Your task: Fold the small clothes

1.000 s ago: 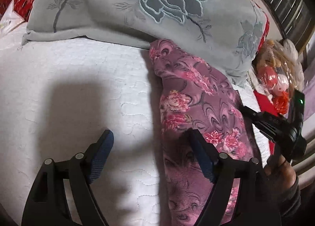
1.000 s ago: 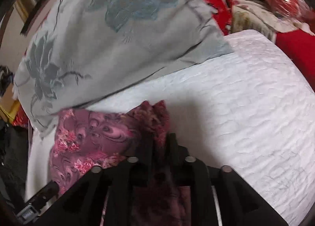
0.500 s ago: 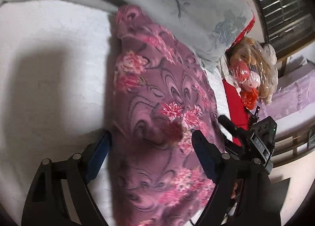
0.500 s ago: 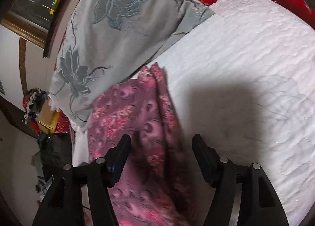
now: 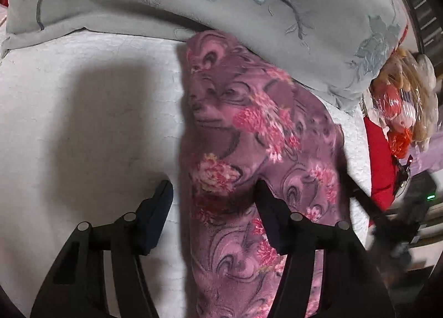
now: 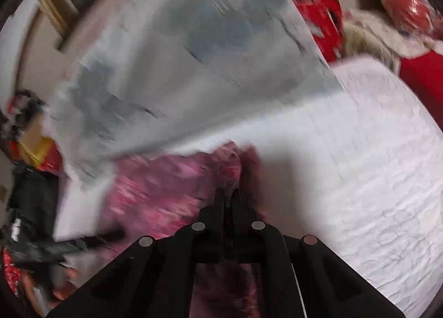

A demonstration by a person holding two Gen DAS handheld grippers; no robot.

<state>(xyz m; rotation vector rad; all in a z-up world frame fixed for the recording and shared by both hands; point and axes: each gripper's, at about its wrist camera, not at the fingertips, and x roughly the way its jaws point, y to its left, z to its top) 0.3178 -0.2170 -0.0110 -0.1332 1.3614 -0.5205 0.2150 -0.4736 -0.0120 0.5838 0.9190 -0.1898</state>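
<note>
A purple garment with pink flowers (image 5: 249,152) lies lengthwise on the white quilted bed (image 5: 83,124), its far end against a grey pillow. My left gripper (image 5: 213,201) is open just above it, one finger over the bed, the other over the cloth. My right gripper (image 6: 228,199) is shut on the garment's edge (image 6: 166,193); that view is blurred by motion. The right gripper also shows in the left wrist view (image 5: 387,218) at the garment's right side.
A large grey pillow with embroidered flowers (image 5: 221,13) lies across the far side of the bed. A plush toy in plastic wrap (image 5: 401,107) and red fabric (image 5: 379,165) sit at the right. White bed surface (image 6: 360,165) spreads right of the garment.
My right gripper was open half a second ago and has closed on the garment again. My left gripper shifted left, so the garment lies more under its right finger.
</note>
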